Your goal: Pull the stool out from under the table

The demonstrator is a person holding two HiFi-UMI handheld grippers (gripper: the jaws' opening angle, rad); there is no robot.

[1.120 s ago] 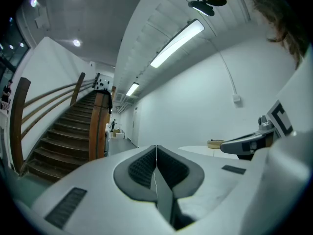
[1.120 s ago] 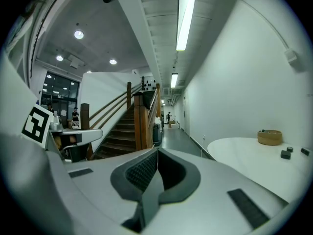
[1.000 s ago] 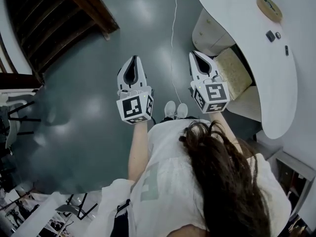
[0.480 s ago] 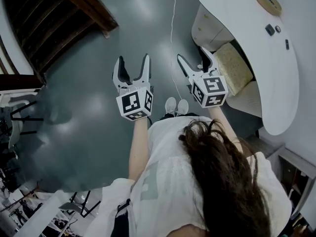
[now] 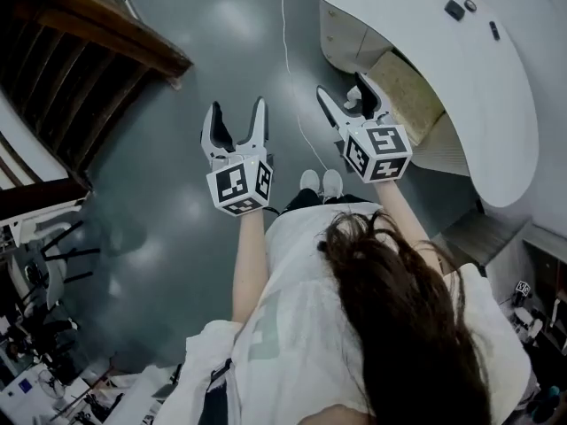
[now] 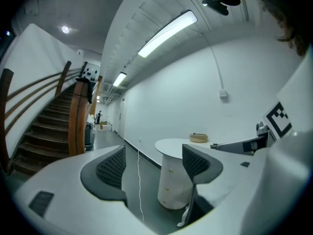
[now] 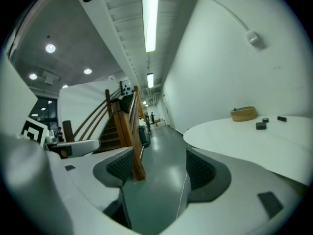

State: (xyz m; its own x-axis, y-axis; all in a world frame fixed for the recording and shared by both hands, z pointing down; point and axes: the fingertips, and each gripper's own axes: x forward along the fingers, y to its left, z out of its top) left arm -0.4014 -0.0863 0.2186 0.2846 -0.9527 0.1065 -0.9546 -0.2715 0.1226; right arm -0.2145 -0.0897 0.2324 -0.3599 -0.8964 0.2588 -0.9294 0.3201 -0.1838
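In the head view the stool (image 5: 409,96), pale with a rough beige top, sits tucked under the edge of the white oval table (image 5: 496,104). My right gripper (image 5: 345,91) hangs in the air just left of the stool, apart from it. Further left, over the grey floor, is my left gripper (image 5: 235,113). Both grippers' jaws have just been opening and now stand open with nothing between them. The left gripper view shows the table top (image 6: 178,145) on its round pedestal (image 6: 171,185). The stool is not visible in either gripper view.
A wooden staircase (image 5: 97,60) rises at the upper left. A white cable (image 5: 288,69) trails across the floor past the pedestal (image 5: 341,34). A basket (image 7: 243,113) and small dark items (image 5: 454,9) lie on the table. Chairs and gear (image 5: 40,282) crowd the lower left.
Both grippers have gone from shut to open. They have moved forward and slightly right, nearer the table, and the head view has swung toward the table.
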